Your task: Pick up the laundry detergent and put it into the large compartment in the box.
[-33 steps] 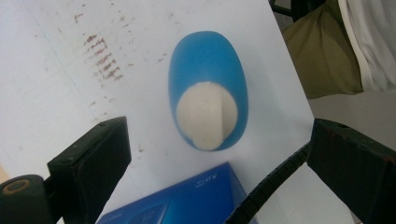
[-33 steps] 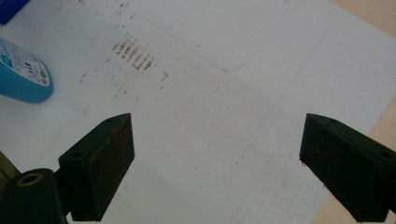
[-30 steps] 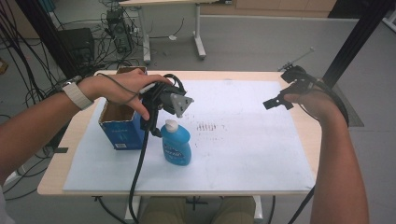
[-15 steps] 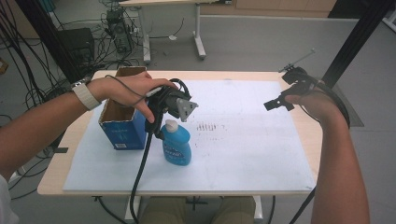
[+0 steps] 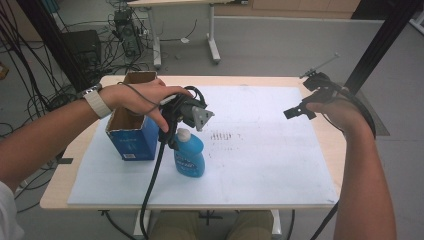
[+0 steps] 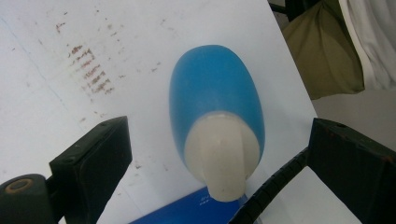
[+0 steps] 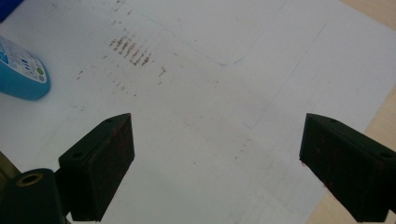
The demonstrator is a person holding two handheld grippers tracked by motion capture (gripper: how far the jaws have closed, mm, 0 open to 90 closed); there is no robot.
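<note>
Your left gripper hangs right above the one blue bottle, pointing down at its white cap with its jaws wide apart on both sides, not touching. Your right gripper floats off at the far right of the table, its jaws wide apart over bare white paper. The bottle stands on that paper just beside one open blue box, and grey floor with many cables lies behind.

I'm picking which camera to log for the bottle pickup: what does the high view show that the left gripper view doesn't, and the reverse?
The high view alone shows the open blue cardboard box and the right gripper. The left gripper view alone shows the left gripper with its jaws open, either side of the cap. Both show the blue plastic bottle with the white cap and the white table sheet.
</note>
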